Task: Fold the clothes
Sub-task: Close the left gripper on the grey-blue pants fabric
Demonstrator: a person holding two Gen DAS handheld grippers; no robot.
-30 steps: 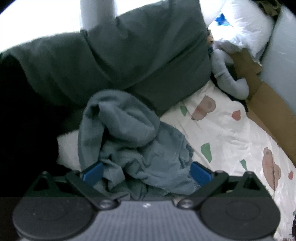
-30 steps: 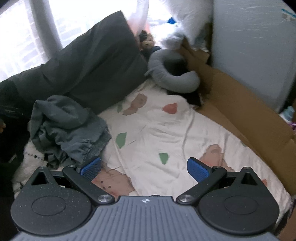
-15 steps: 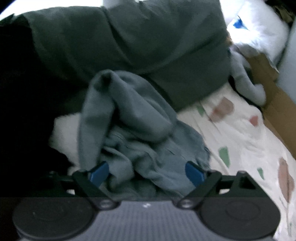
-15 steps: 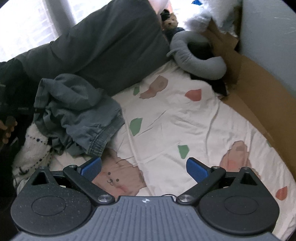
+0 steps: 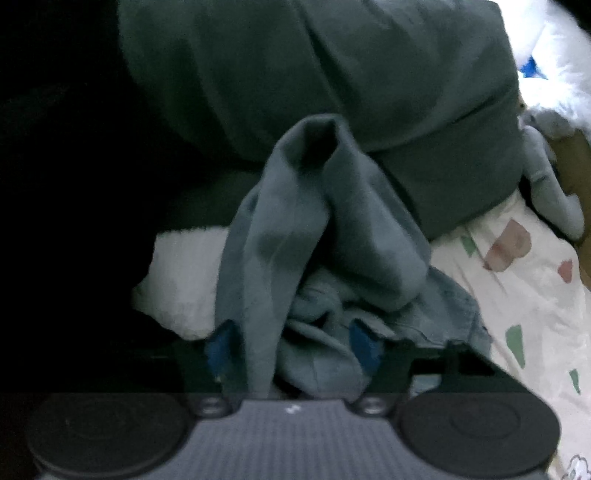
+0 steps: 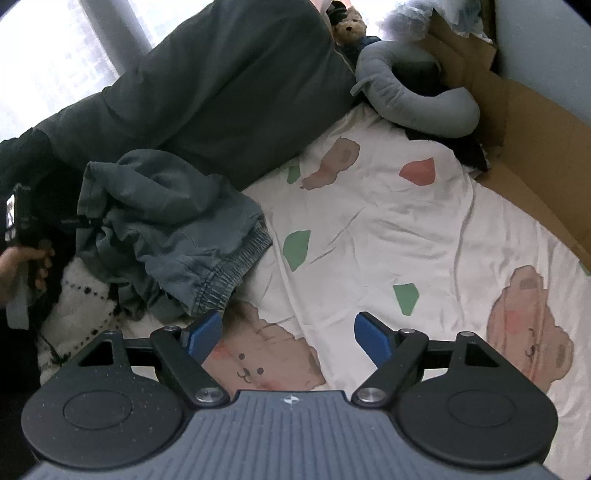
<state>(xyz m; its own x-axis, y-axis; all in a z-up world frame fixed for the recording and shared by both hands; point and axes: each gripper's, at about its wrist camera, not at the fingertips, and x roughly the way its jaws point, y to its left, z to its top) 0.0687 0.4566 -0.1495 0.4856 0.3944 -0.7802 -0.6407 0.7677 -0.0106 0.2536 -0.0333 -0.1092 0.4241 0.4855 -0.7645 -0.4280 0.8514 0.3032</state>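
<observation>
A crumpled blue-grey denim garment (image 6: 173, 221) with an elastic waistband lies in a heap on the left of the bed. In the left wrist view the garment (image 5: 314, 258) fills the middle. My left gripper (image 5: 291, 343) is open with its blue pads either side of a fold of this cloth. In the right wrist view my left gripper (image 6: 79, 221) sits at the heap's left edge. My right gripper (image 6: 288, 334) is open and empty above the patterned bedsheet (image 6: 369, 229), just right of the waistband.
A large dark grey pillow (image 6: 229, 88) leans behind the heap. A grey neck pillow (image 6: 413, 103) and a teddy bear (image 6: 351, 26) lie at the bed's head. Cardboard (image 6: 532, 140) lines the right side. A white knitted item (image 6: 81, 299) lies under the heap.
My left gripper has pushed into the garment heap and its jaws have narrowed around a fold. My right gripper has moved forward and left toward the waistband and its jaws have narrowed a little.
</observation>
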